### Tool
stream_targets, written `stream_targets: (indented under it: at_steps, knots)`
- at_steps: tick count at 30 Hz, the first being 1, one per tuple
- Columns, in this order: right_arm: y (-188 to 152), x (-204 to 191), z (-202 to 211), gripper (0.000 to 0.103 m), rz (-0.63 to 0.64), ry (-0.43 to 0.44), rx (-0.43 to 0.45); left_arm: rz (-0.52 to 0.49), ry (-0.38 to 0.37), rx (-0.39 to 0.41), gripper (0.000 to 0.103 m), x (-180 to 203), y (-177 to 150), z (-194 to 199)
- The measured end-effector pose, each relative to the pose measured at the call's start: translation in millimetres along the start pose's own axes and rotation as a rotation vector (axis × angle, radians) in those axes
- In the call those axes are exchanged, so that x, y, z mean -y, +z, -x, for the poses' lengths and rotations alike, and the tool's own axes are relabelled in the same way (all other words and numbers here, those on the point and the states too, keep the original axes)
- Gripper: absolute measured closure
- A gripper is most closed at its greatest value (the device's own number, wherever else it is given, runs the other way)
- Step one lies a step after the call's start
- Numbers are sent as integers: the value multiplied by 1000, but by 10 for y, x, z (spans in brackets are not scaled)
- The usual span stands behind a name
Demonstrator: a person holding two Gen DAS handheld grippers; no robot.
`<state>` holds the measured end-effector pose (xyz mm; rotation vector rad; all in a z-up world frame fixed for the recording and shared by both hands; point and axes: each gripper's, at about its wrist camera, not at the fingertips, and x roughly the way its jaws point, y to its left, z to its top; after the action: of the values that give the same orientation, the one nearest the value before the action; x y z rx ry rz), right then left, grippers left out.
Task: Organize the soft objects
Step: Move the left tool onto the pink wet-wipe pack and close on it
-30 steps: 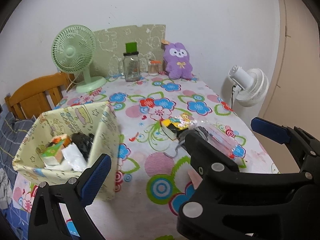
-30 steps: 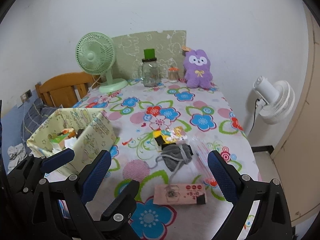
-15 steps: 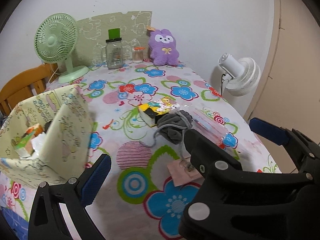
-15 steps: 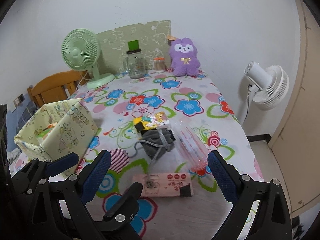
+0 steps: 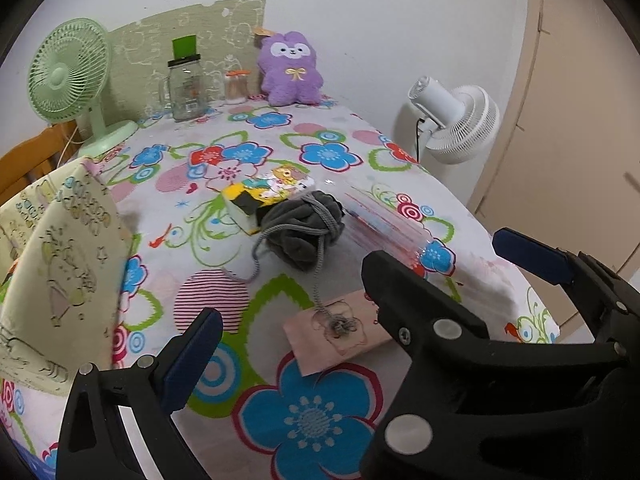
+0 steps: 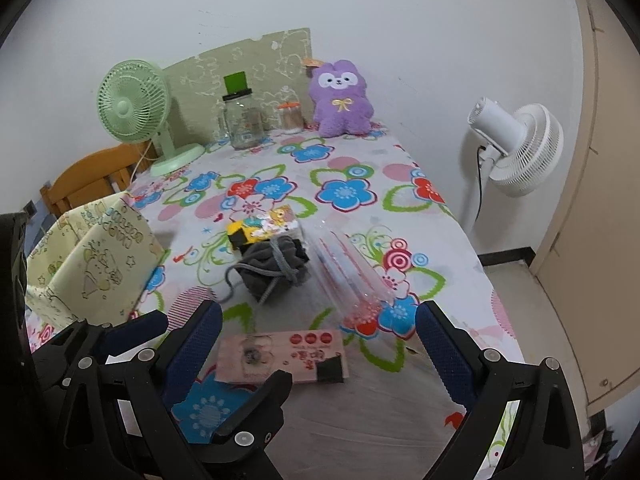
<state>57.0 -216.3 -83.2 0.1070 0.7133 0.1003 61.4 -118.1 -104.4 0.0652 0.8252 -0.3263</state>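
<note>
Grippers released: my left gripper [image 5: 360,304] and right gripper [image 6: 320,340] hover with jaws spread, empty, above a pink card [image 6: 280,356] near a grey pouch [image 6: 272,268] on the flowered tablecloth [image 6: 344,192].

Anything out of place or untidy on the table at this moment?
One thing: the grey drawstring pouch lies slumped mid-table, one cord trailing loose onto the pink flat packet. It touches the yellow sponge pack. Nothing looks spilled or broken.

Grey cloth pouch [image 5: 304,224], fuzzy purple plush [image 6: 342,100]
</note>
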Motion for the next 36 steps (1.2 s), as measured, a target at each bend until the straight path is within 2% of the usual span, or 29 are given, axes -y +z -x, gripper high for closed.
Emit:
stream_targets:
  at_steps: [5, 11, 23, 33, 36]
  knots:
    - [-61, 73, -73, 4, -11, -10, -23, -17, -13, -24, 2, 46, -34, -97]
    - [-117, 144, -148, 4, -22, -24, -42, -49, 26, -21, 2, 110, -47, -162]
    - [-163, 249, -296, 4, -33, -50, -89, -95, 14, -101, 0, 143, -71, -373]
    - [-165, 288, -391, 4, -61, -50, -115, -111, -2, -94, 1, 152, -10, -438]
    - [-157, 297, -393, 4, -66, -54, -116, -115, -19, -89, 6, 164, -2, -437]
